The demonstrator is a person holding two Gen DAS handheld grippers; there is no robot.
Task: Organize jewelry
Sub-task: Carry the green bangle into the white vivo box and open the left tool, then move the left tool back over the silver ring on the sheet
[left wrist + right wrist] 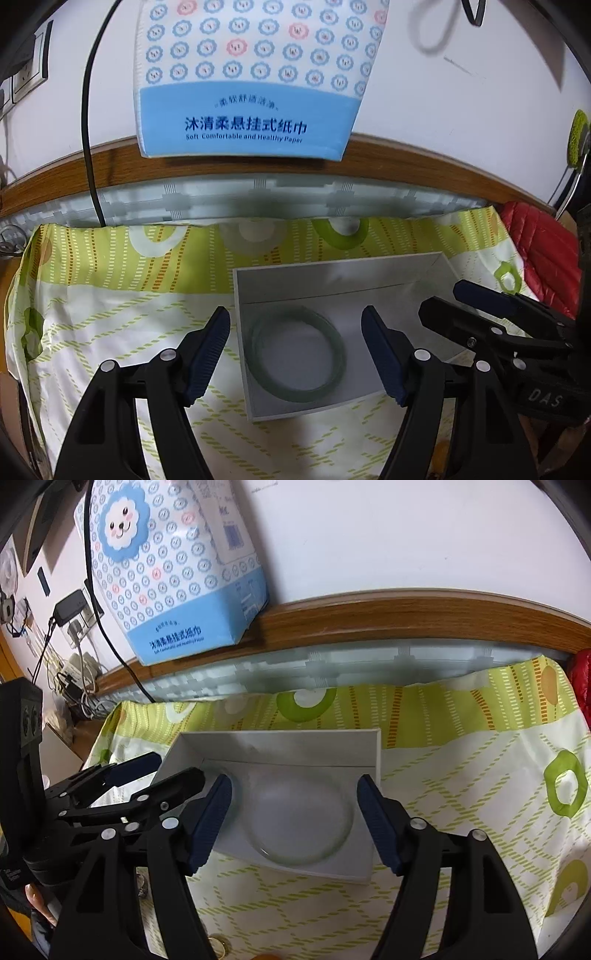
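Observation:
A pale green bangle point(306, 394) lies flat in an open white box point(332, 277) on a green patterned cloth point(110, 317). My left gripper point(295, 354) is open above the box's left half, one finger outside the left wall and the other over the box floor, with nothing held. Beside it on the right is my right gripper point(443, 299). In the right wrist view the bangle point(291, 861) looks faint and glassy on the floor of the box point(288, 746). My right gripper point(295, 825) stands open over it, empty. The left gripper point(177, 766) reaches in at the box's left corner.
A blue and white tissue pack point(243, 74) hangs on the wall above a wooden rail point(406, 151). A black cable point(88, 147) drops behind the cloth. A red padded garment point(539, 251) lies at the right. Plugs and chargers point(74, 664) crowd the far left. A small gold item point(217, 944) lies near the front.

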